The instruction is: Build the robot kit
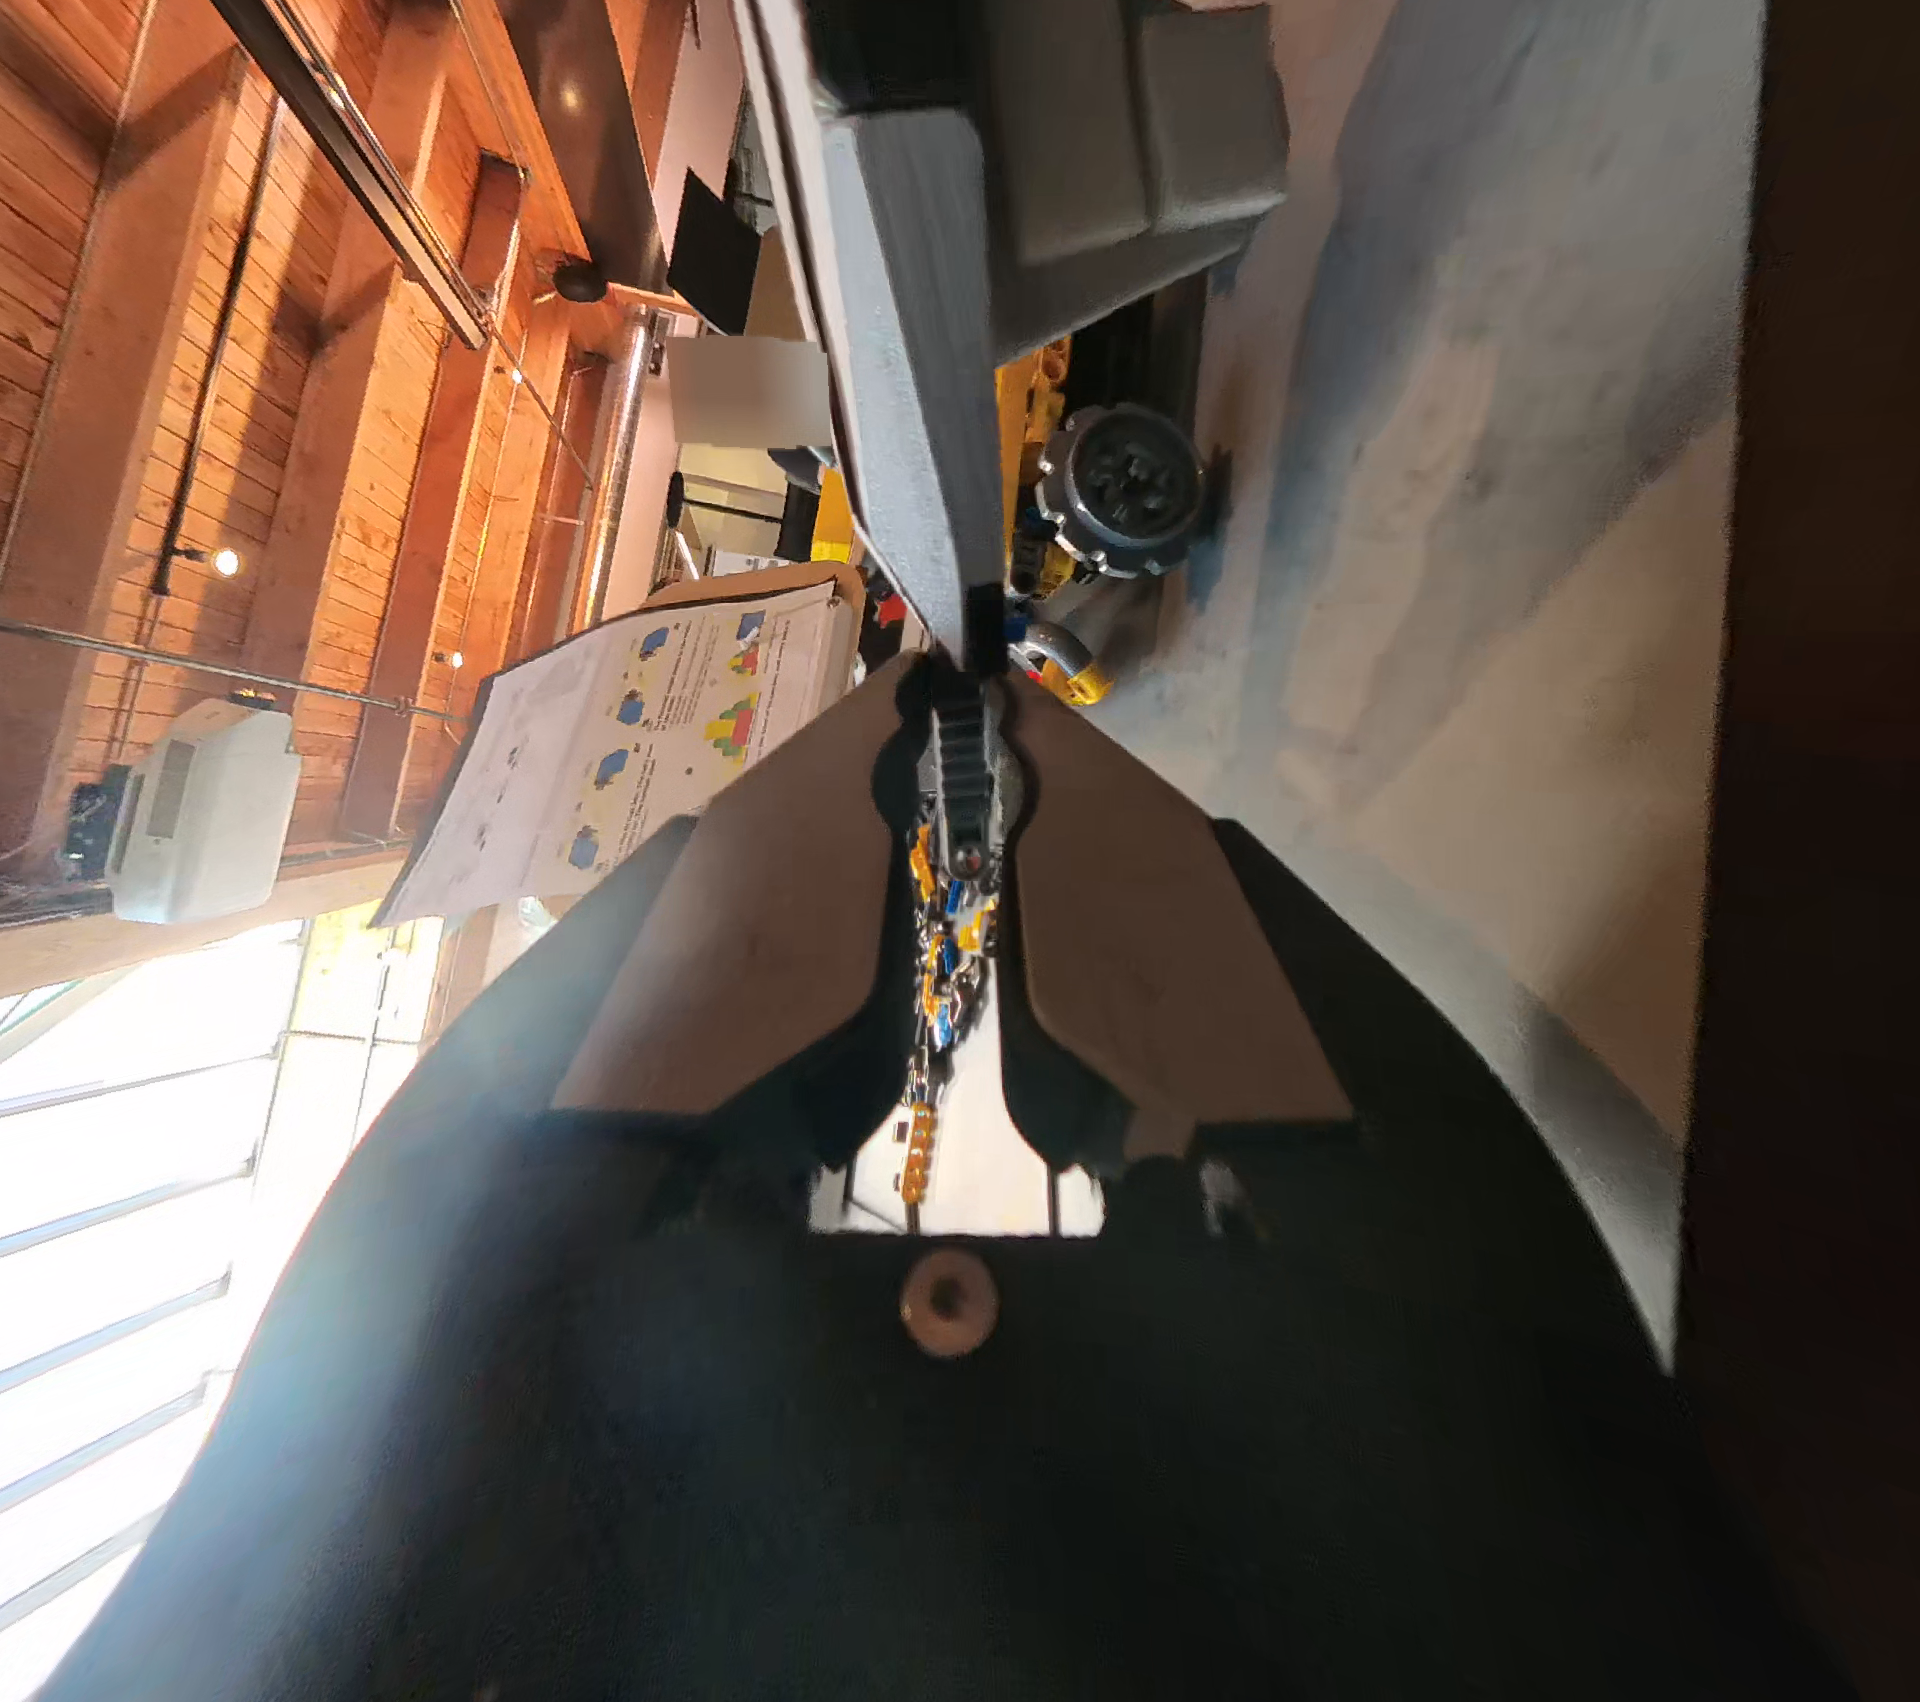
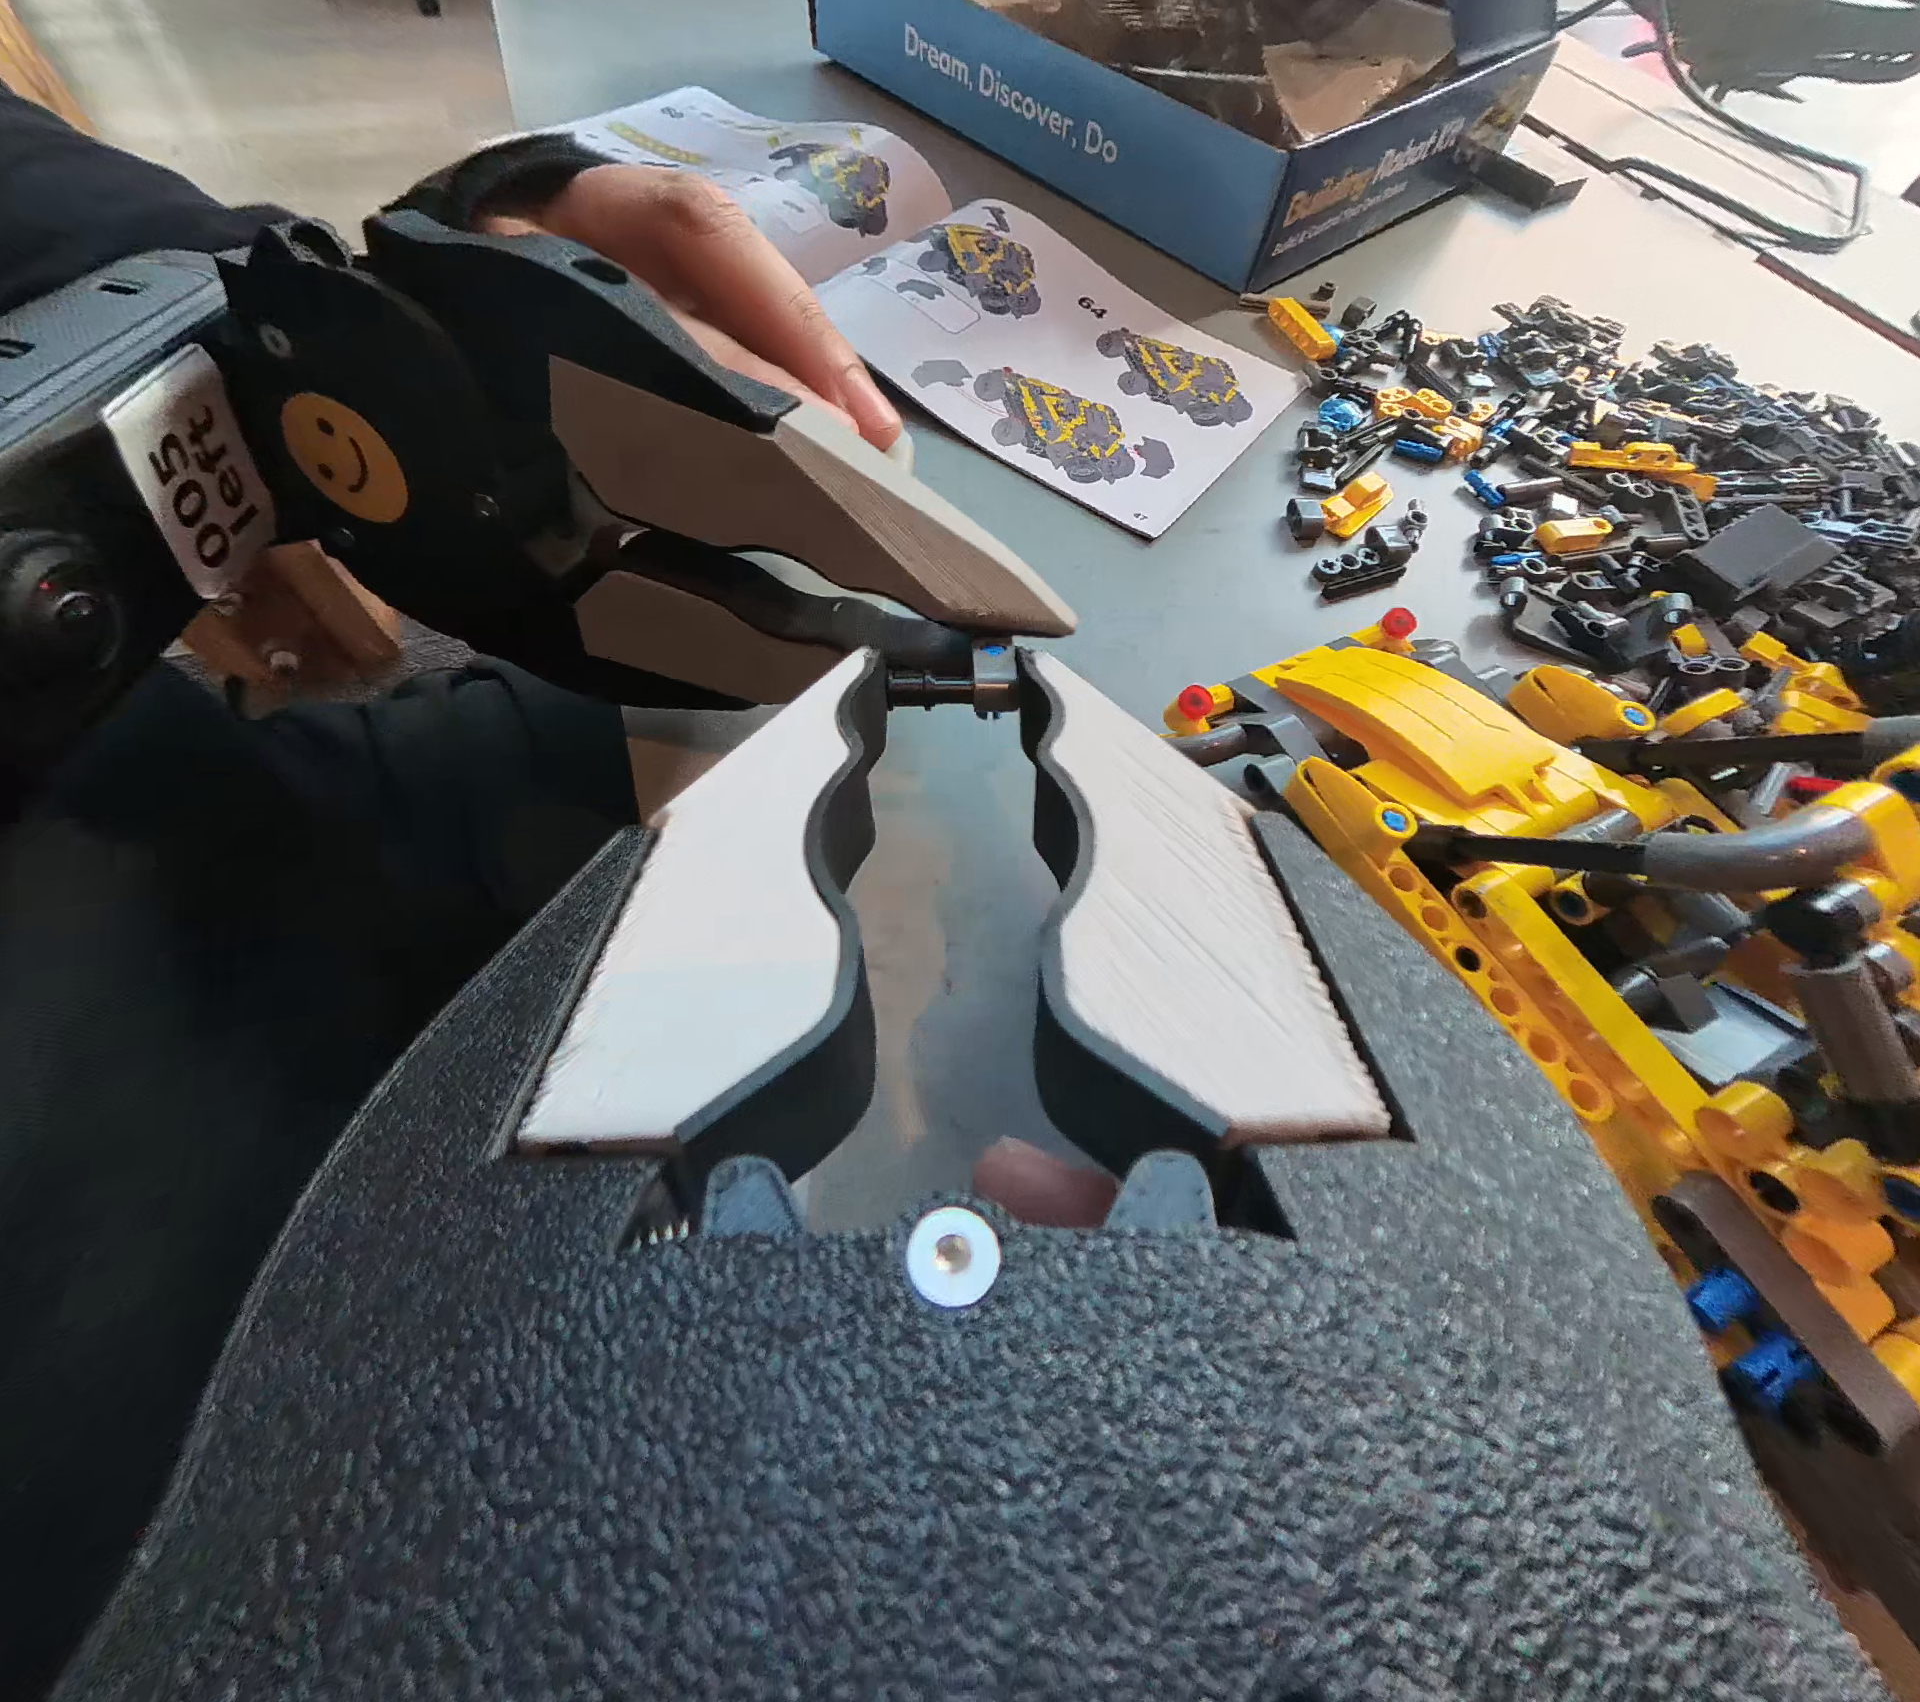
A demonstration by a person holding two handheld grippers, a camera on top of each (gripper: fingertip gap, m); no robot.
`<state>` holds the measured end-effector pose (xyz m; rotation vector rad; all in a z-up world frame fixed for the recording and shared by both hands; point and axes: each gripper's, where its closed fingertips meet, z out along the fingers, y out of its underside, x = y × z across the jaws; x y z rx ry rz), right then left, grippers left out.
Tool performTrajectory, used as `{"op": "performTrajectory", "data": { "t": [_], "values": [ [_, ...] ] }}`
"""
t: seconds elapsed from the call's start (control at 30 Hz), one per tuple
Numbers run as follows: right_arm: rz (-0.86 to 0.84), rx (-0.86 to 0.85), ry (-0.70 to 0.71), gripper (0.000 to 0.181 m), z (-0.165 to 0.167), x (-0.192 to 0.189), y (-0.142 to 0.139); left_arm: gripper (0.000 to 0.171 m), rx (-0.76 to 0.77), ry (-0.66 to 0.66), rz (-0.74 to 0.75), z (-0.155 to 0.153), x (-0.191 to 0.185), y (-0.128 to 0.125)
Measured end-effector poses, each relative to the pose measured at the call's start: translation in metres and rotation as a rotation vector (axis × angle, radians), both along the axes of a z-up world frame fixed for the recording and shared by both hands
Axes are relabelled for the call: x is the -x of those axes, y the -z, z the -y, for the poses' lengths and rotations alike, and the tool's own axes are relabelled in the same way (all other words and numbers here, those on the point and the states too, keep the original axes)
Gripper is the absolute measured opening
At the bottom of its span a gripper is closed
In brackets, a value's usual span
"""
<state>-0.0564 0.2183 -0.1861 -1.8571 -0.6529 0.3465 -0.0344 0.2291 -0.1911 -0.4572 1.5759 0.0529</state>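
My left gripper (image 1: 961, 698) is shut on a small dark grey toothed piece (image 1: 961, 764) that stands up between its tips. In the right wrist view the left gripper (image 2: 971, 629) comes in from the left, held by a hand (image 2: 727, 281). My right gripper (image 2: 948, 678) is shut on a small grey connector (image 2: 992, 684) with a blue dot on top and a black pin (image 2: 920, 684) sticking out to its left. The two grippers' tips meet, and the parts touch above the table. The right gripper's white finger (image 1: 914, 405) shows tip to tip in the left wrist view.
A partly built yellow vehicle model (image 2: 1455, 769) lies right of the grippers; its grey wheel (image 1: 1127, 499) shows in the left wrist view. A heap of loose black, yellow and blue parts (image 2: 1662, 457), an open instruction booklet (image 2: 1039, 364) and a blue box (image 2: 1039, 125) sit on the grey table (image 2: 644, 21). My two grippers' fingertips are within a few centimetres of each other.
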Motion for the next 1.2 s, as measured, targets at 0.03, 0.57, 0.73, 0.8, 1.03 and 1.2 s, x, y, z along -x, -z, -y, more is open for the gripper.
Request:
{"op": "performTrajectory", "data": {
  "t": [0.03,0.57,0.73,0.8,1.03,1.2],
  "values": [
    [0.000,-0.012,0.006,0.025,0.000,0.000,-0.001,0.005,0.000,0.004,0.011,0.000,0.000,-0.002],
    [-0.191,-0.118,0.040,0.025,0.006,0.007,-0.031,0.005,0.094,0.074,0.121,0.009,0.001,-0.021],
    [-0.127,-0.124,0.057,0.025,0.007,0.005,-0.026,0.012,0.103,0.080,0.077,0.008,-0.005,-0.009],
    [-0.079,-0.124,0.058,0.025,0.007,0.003,-0.023,0.011,0.121,0.065,0.057,0.006,-0.006,-0.006],
    [-0.028,-0.180,0.024,0.000,0.008,0.010,-0.029,0.006,0.194,0.022,0.018,-0.002,-0.008,-0.001],
    [-0.024,-0.176,0.041,0.017,0.004,0.005,-0.028,0.006,0.314,0.017,0.029,-0.003,-0.005,-0.007]
  ]
}}
